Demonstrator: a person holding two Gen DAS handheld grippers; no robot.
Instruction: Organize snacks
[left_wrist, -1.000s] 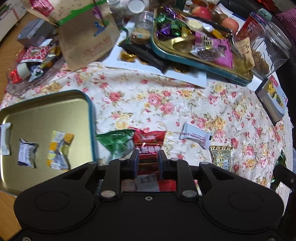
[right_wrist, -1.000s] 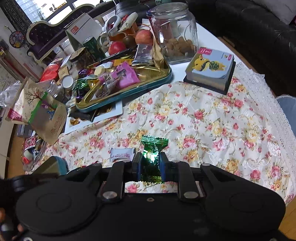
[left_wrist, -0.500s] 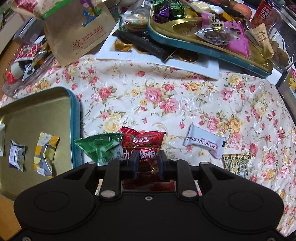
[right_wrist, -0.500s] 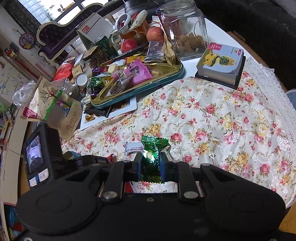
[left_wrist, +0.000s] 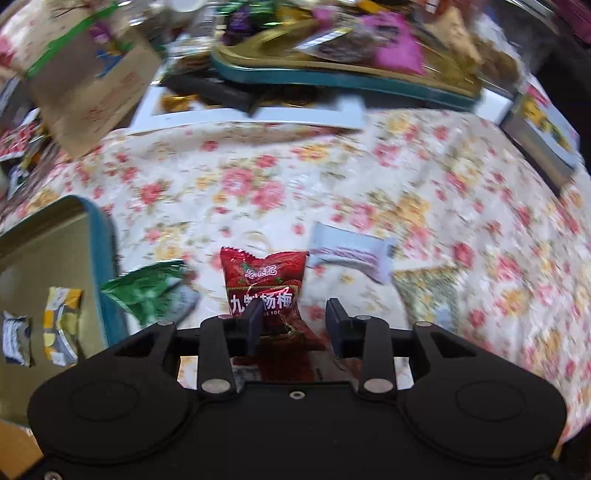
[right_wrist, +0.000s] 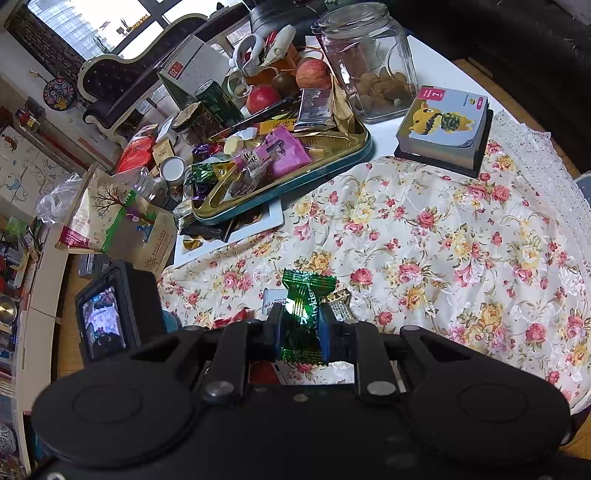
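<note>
Blurred and cut-off parts

The far gold tray (left_wrist: 332, 70) is smeared by blur; the near tin (left_wrist: 55, 236) is cut off at the left edge; the red packet (left_wrist: 264, 284) is partly hidden below.

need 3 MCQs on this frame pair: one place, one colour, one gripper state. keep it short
1. Where is the glass jar?
A. at the far end of the table, behind the book
B. on the floral cloth
C. in the near gold tray

2. What colour is the packet between the left gripper fingers?
A. blue
B. red
C. white

3. What is the right gripper doing?
A. hanging open, empty
B. clamped on a green candy
C. gripping a book

Answers: 1 A, the jar stands past the cartoon book. 2 B, red wrapper with white print; the jaws are opening around it. 3 B, both pads press the green wrapper.
</note>
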